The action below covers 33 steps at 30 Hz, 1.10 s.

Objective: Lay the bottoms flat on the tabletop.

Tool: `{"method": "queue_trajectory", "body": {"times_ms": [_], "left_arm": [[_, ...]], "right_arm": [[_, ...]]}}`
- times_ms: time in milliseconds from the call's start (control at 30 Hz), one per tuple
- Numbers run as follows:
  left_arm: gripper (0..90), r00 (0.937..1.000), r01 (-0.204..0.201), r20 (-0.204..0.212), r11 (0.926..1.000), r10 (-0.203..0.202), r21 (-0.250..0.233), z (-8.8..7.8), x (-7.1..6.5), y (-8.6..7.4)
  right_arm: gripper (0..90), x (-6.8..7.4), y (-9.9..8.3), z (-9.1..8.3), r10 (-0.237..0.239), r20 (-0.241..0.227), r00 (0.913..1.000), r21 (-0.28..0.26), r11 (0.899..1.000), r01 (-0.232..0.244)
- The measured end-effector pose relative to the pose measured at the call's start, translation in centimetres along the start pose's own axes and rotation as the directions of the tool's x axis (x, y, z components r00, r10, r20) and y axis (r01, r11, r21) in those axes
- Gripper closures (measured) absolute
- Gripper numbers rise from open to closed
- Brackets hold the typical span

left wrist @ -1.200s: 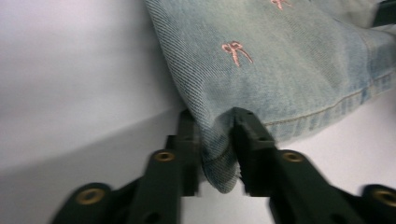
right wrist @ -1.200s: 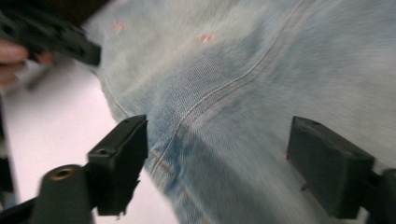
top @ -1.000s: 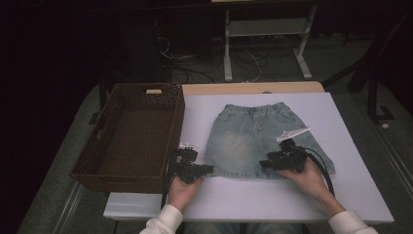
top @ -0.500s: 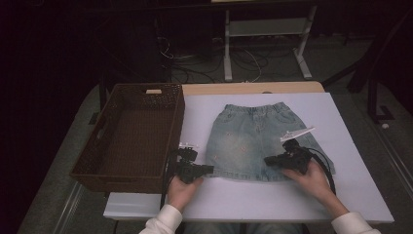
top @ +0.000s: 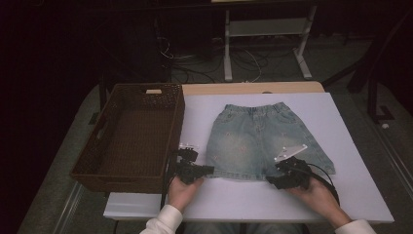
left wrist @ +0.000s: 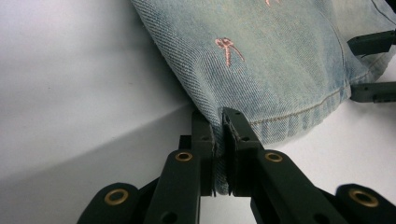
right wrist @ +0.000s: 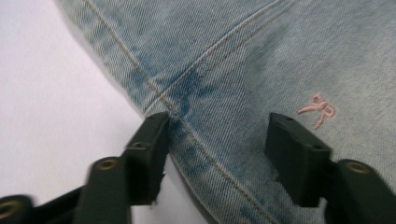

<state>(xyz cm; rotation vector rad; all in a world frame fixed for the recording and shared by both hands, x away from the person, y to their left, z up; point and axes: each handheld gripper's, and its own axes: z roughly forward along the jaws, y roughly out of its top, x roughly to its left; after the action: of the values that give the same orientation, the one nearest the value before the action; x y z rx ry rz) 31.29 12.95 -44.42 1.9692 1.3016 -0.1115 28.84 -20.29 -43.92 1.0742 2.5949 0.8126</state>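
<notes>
The shorts [top: 260,139] lie flat on the desk [top: 360,146]. The left tongs [left wrist: 219,140] pinch one hem corner; the right tongs [right wrist: 215,149] have just been opening, released astride the other hem, so that corner isn't yet caught.

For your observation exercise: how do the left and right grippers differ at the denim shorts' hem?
The left gripper is shut on the shorts, pinching a hem corner; the right gripper stands open over the cloth, its jaws having just been opening. The left sits nearer the basket. Both are hand-held at the hem.
</notes>
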Motion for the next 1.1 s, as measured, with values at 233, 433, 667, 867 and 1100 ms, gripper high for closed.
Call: {"method": "queue_trajectory", "body": {"times_ms": [233, 433, 667, 867, 1100], "left_arm": [[83.1, 0.9997, -0.018, 0.016, 0.9989, 0.019, -0.042, -0.4, -0.7, 0.4], [83.4, 0.9987, -0.033, 0.034, 0.9932, 0.038, -0.111, -1.3, -1.3, 1.3], [83.7, 0.9983, -0.034, 0.042, 0.9856, 0.041, -0.166, -1.6, -1.4, 3.0], [83.8, 0.9988, 0.003, 0.048, 0.9858, 0.005, -0.168, 0.0, -0.6, 3.7], [83.8, 0.9961, 0.04, 0.083, 0.9913, -0.029, -0.126, 1.2, 0.0, 3.4]], "right_arm": [[75.1, -1.9, 0.4, -1.1, 0.066, -0.101, 0.9927, -0.038, 0.997, -0.07], [78.0, -3.5, 1.3, -3.1, 0.077, -0.151, 0.9856, -0.091, 0.992, -0.091], [79.6, -5.8, 3.1, -4.0, 0.117, -0.169, 0.9787, -0.145, 0.979, -0.142], [79.6, -9.0, 3.6, -0.6, 0.23, -0.219, 0.9483, -0.117, 0.959, -0.26], [78.2, -12.2, 2.6, 3.2, 0.382, -0.372, 0.846, -0.03, 0.906, -0.423]]}}
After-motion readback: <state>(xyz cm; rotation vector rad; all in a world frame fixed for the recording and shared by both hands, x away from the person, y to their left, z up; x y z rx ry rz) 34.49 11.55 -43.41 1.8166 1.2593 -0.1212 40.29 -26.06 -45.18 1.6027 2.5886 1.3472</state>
